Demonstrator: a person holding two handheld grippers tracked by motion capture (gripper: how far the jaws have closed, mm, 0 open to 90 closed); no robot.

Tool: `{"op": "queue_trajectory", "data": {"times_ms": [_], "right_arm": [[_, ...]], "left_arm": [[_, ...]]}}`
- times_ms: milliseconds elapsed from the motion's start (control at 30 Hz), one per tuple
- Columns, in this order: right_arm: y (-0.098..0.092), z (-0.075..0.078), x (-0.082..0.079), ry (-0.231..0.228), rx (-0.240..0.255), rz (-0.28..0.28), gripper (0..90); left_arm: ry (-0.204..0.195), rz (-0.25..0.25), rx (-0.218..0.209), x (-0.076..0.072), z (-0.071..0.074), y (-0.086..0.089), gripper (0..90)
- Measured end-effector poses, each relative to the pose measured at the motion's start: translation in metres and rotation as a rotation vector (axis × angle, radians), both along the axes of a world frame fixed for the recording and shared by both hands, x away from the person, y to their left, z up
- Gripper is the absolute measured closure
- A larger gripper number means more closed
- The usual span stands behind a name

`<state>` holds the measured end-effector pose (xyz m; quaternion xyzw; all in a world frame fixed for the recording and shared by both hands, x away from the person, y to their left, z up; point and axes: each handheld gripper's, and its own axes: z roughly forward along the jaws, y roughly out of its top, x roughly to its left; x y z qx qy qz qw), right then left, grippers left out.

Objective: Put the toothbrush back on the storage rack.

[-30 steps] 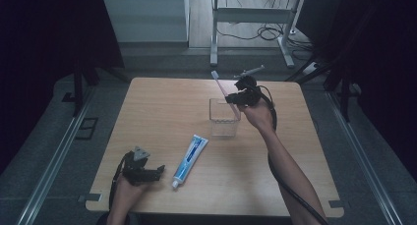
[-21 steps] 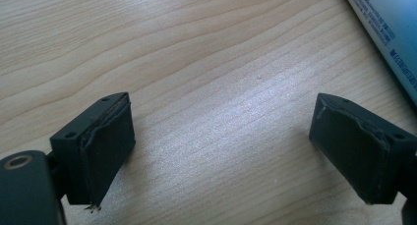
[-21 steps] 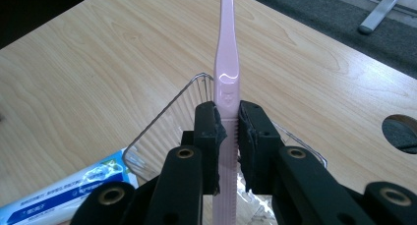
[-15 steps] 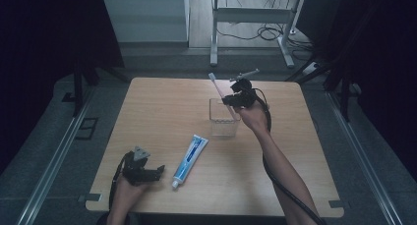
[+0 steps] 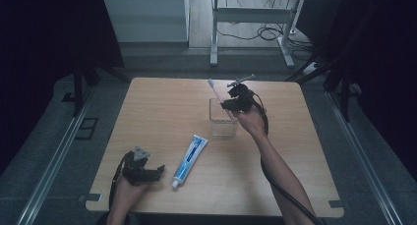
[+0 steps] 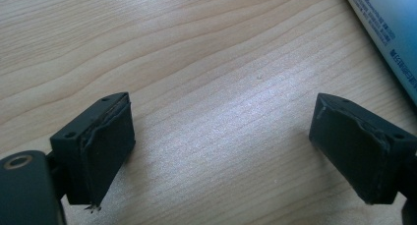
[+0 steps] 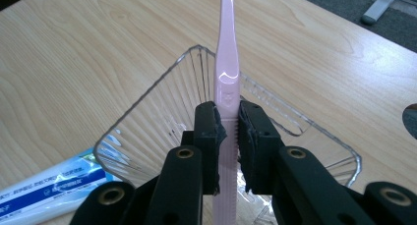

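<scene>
Right gripper point(image 7: 227, 131) is pinching the toothbrush point(image 7: 226, 63) over the cup point(image 7: 147, 122); lowering it straight avoids the rim. Left gripper point(image 6: 226, 151) is resting spread.

The high view looks forward and down over the whole pale wooden table point(image 5: 162, 112), while both gripper views sit close above it, each catching the blue-and-white toothpaste tube point(image 6: 388, 28).

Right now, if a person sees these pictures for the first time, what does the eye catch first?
First, the pink toothbrush, clamped in the right tongs and held over the clear cup near the far middle of the table. Next, the toothpaste lying flat near the front, between the cup and the left tongs, which rest open on the wood at the front left corner.
</scene>
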<state>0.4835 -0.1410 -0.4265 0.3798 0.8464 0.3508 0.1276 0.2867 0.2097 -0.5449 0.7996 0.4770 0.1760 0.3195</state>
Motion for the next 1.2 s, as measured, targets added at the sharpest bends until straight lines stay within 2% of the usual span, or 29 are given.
{"op": "queue_trajectory", "data": {"times_ms": [367,1100,1200], "right_arm": [[0.002,-0.011,0.000,0.013,-0.019,-0.001,78.4],[0.012,-0.026,0.002,0.057,-0.110,0.030,78.3],[0.013,-0.026,0.002,0.068,-0.110,0.029,78.2]], "left_arm": [[-0.001,0.003,-0.003,0.000,0.000,0.000,10.0],[0.000,0.000,0.002,0.000,0.000,0.000,10.0],[0.000,0.000,0.002,0.000,0.000,0.000,10.0]]}}
